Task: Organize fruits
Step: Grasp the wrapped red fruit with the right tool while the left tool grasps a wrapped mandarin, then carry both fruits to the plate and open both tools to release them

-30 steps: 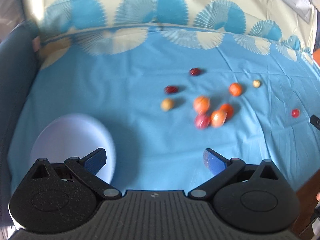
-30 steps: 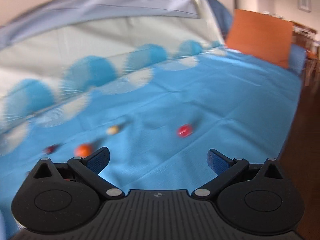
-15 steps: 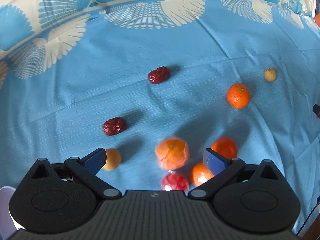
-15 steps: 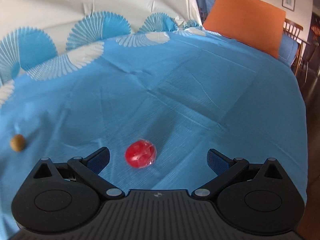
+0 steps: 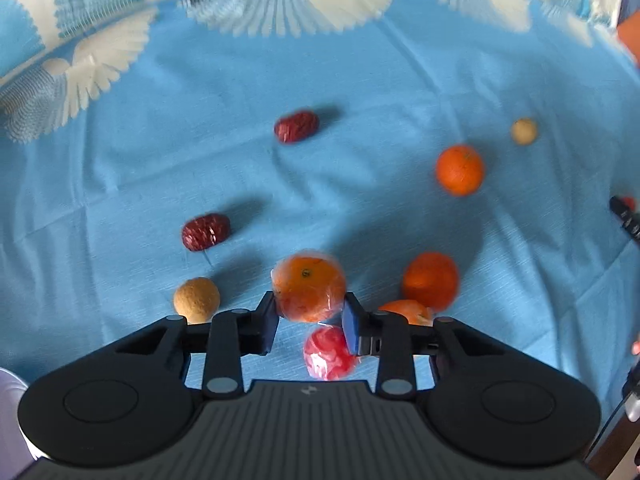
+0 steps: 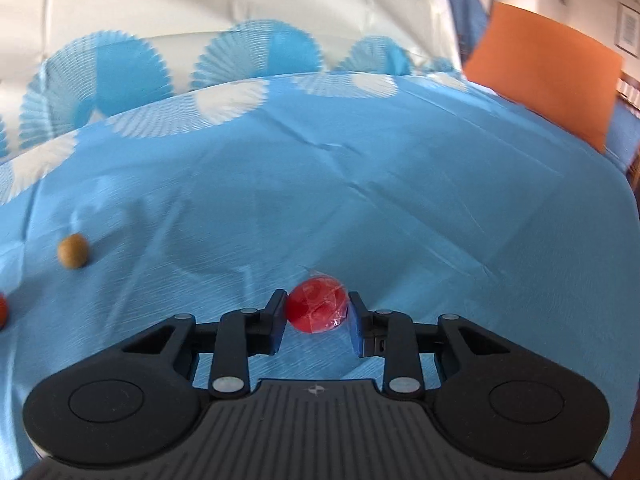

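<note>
On the blue cloth (image 5: pixel 360 80) my left gripper (image 5: pixel 309 309) points steeply down, its jaws closing with both pads against a plastic-wrapped orange (image 5: pixel 308 285). Just under it lies a wrapped red fruit (image 5: pixel 328 354). Two more oranges (image 5: pixel 430 280) (image 5: pixel 459 169) and a half-hidden one (image 5: pixel 406 310) lie to the right. Two red dates (image 5: pixel 206 232) (image 5: pixel 296 125) and two tan round fruits (image 5: pixel 197 300) (image 5: pixel 523 131) are scattered around. In the right wrist view my right gripper (image 6: pixel 318 314) is closing, its pads touching a wrapped red fruit (image 6: pixel 318 303).
A white bowl's rim (image 5: pixel 10 392) peeks in at the lower left of the left wrist view. An orange cushion (image 6: pixel 540 76) stands at the far right, where the cloth drops off the table edge (image 6: pixel 628 208). A tan fruit (image 6: pixel 73 251) lies left of the right gripper.
Both grippers came down and forward over the fruit, then drew their wide-open jaws in. The left one now clamps the wrapped orange and the right one the red fruit.
</note>
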Tool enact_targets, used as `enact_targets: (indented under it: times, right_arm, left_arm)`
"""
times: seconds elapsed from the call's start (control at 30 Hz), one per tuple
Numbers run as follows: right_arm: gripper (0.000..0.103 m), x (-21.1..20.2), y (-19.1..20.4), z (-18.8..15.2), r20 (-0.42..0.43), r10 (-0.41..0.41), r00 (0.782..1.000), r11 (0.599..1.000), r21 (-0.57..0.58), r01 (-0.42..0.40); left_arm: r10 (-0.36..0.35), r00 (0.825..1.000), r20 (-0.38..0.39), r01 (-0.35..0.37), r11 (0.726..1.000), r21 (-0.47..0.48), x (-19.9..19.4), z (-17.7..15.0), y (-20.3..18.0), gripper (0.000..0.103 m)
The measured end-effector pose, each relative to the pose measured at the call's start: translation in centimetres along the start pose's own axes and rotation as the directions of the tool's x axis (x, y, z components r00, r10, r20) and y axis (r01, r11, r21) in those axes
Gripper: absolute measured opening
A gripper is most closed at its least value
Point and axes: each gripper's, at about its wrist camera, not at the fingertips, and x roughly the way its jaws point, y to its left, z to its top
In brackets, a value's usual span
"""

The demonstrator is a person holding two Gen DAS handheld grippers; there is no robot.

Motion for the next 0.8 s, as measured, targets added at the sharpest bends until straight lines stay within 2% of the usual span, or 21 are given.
enact_targets:
  times: [0.13,0.23,0.33,0.47,0.6,0.7,0.8]
  right_arm:
    - [0.033,-3.9,0.6,0.7,0.054,0.042,0.998,0.999,-0.036,-0.04]
    - [0.033,-9.1,1.5,1.0,0.106,0.133,0.985,0.99,-0.05,-0.128]
    - [0.033,-14.9,3.4,0.9,0.13,0.243,0.961,0.969,-0.074,-0.235]
    - [0.033,-22.6,7.5,-0.2,0.134,0.411,0.902,0.909,-0.139,-0.394]
    - [0.033,-29.4,12.0,-2.0,0.056,0.545,0.837,0.83,-0.177,-0.529]
    - [0.033,-34.5,15.0,-3.7,0.011,0.617,0.787,0.765,-0.247,-0.595]
    - [0.033,-39.0,17.2,-5.4,-0.034,0.677,0.736,0.701,-0.277,-0.657]
  left_arm:
    - [-0.018,0.995,0.102,0.018,1.0,-0.001,-5.2,-1.5,0.8,0.037]
    - [0.007,0.986,0.166,-0.001,0.999,-0.033,-9.9,-3.8,2.1,0.037]
    - [0.041,0.98,0.196,-0.023,0.995,-0.093,-14.4,-6.9,4.6,0.037]
    - [0.103,0.974,0.204,-0.068,0.983,-0.171,-19.4,-12.0,8.2,0.037]
    - [0.159,0.965,0.209,-0.114,0.97,-0.213,-23.7,-17.3,11.1,0.037]
    - [0.188,0.959,0.213,-0.135,0.961,-0.241,-26.6,-21.5,12.5,0.037]
    - [0.175,0.958,0.228,-0.11,0.956,-0.273,-29.1,-25.1,13.5,0.037]
